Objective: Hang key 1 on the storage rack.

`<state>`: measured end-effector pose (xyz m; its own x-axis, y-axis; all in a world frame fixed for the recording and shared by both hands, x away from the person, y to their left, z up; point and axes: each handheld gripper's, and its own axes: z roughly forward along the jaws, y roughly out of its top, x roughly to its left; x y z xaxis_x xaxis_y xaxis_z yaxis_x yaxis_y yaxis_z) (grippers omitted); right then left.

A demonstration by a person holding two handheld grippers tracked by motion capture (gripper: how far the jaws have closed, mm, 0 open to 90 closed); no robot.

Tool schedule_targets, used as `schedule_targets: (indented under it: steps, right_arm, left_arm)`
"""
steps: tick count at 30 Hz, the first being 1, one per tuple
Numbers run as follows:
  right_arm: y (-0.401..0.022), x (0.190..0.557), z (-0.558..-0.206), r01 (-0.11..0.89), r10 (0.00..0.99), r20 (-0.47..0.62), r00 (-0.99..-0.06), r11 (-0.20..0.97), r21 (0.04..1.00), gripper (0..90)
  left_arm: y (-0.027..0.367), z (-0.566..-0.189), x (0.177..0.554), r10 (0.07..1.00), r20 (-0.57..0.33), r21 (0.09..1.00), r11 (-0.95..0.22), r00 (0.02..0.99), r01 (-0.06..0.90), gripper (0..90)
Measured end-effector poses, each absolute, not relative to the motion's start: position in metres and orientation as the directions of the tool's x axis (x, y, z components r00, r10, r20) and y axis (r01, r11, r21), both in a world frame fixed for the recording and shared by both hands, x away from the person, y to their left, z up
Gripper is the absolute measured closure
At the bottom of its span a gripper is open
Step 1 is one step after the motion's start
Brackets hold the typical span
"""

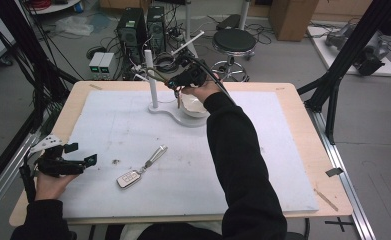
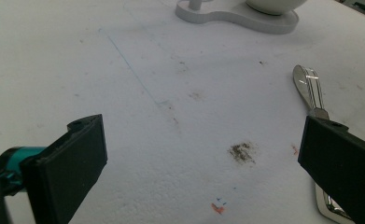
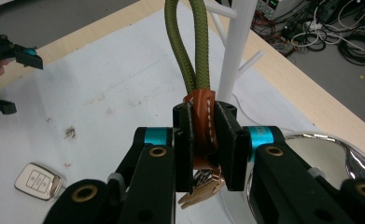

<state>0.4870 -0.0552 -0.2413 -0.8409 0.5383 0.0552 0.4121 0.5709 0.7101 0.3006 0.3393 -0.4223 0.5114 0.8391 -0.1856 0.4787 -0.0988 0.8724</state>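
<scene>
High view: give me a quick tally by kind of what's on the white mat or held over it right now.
Key fobs with metal strap: 1
Keyrings on an olive cord loop, held in the right gripper: 1
White peg stands: 1
White bowls: 1
Total: 4

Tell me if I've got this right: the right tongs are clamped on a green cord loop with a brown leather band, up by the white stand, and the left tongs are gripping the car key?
Not quite. The left tongs stand open with nothing between them; the left gripper view shows the car key lying on the white mat beside one jaw. The rest holds: the right tongs clamp the green cord loop by its leather band, near the white stand.
</scene>
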Motion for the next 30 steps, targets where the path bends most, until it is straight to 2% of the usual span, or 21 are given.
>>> schedule_targets:
  steps: [14,30]
  right_arm:
    - [-0.028,0.499,-0.24,0.429,0.548,0.061,-0.834,0.574,0.697,78.0]
    - [-0.021,0.519,-0.268,0.493,0.604,0.055,-0.795,0.591,0.638,77.7]
  left_arm:
    - [0.342,-0.422,0.301,0.843,-0.185,0.874,-0.094,0.506,0.477,1.7]
    - [0.342,-0.424,0.302,0.843,-0.181,0.869,-0.104,0.507,0.484,1.7]
